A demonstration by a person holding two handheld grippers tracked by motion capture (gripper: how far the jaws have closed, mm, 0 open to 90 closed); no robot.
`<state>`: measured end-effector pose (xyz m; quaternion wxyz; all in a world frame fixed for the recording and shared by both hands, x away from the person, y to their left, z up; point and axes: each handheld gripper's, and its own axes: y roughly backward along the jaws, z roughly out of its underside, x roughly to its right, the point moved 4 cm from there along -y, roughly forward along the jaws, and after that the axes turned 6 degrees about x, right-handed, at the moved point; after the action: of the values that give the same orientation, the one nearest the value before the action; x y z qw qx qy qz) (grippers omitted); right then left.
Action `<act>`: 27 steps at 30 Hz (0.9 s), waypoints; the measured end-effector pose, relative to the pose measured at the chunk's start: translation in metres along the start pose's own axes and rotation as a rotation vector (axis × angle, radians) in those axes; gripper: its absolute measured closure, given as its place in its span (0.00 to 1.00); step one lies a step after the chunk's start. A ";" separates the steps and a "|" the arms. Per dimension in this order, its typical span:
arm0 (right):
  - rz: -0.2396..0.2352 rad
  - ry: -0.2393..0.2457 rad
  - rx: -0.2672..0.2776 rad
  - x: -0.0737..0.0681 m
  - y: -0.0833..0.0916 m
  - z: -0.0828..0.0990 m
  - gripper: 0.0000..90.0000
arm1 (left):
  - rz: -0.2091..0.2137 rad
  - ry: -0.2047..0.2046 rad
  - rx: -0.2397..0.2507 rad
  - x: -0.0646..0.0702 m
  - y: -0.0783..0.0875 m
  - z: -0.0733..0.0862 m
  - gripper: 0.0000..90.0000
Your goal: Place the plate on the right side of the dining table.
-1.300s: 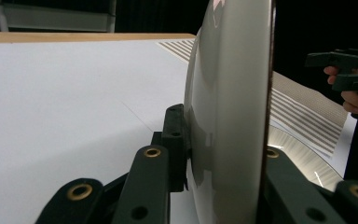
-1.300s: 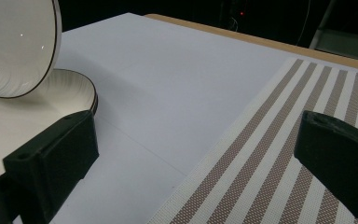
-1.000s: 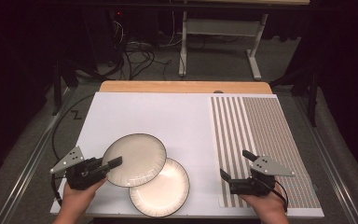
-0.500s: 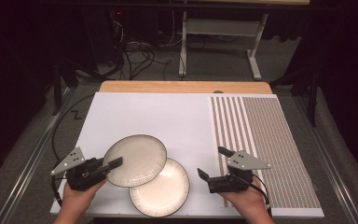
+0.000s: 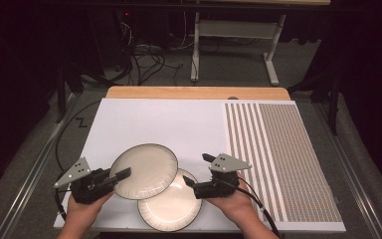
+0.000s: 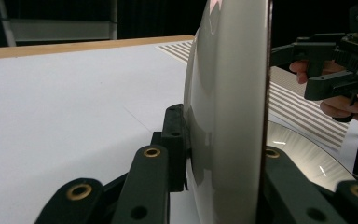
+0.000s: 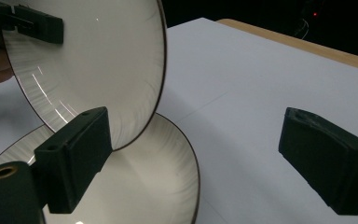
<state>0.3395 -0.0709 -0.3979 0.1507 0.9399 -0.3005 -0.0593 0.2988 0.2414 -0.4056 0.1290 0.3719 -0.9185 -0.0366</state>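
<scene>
Since a second ago my right gripper [image 5: 195, 172] has slid across the table [image 5: 144, 119] toward the two plates, from over the striped mat [image 5: 283, 154] to the edge of the bottom plate [image 5: 171, 211]. Its jaws have just been closing a little, but they are spread wide, with nothing between them but bare white table in the right gripper view. One jaw sits just in front of the plates there, and I cannot tell if it touches them.

My left gripper [image 5: 122, 174] has kept its place. It is pinching the rim of the top plate [image 5: 144, 172] on that plate's left side. In the left gripper view the top plate [image 6: 228, 102] stands on edge between the two black jaws, one jaw on each face, pressed tight on it.

From above, the top plate is near the front of the table, on the left half. It lies partly over the bottom plate, which is flat on the table right at the front edge. In the right gripper view the top plate [image 7: 98, 60] is tipped up, with its low edge down on the bottom plate [image 7: 135, 186]. Both plates are white with a thin dark rim.

My right hand [image 5: 236, 201] is at the front edge of the table, just right of the bottom plate
</scene>
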 end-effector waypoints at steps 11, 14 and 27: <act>-0.060 -0.044 -0.022 -0.012 -0.037 -0.004 0.32 | 0.007 0.002 0.000 -0.001 0.000 0.000 0.84; -0.067 -0.058 -0.031 -0.012 -0.047 -0.005 0.43 | 0.010 0.008 0.000 -0.002 0.000 0.000 0.84; -0.110 -0.095 -0.045 -0.014 -0.058 -0.003 0.71 | 0.013 0.003 0.002 -0.002 0.000 0.000 0.84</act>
<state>0.3605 -0.0175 -0.4127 0.1541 0.9475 -0.2538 -0.1187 0.3001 0.2422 -0.4065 0.1301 0.3659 -0.9209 -0.0343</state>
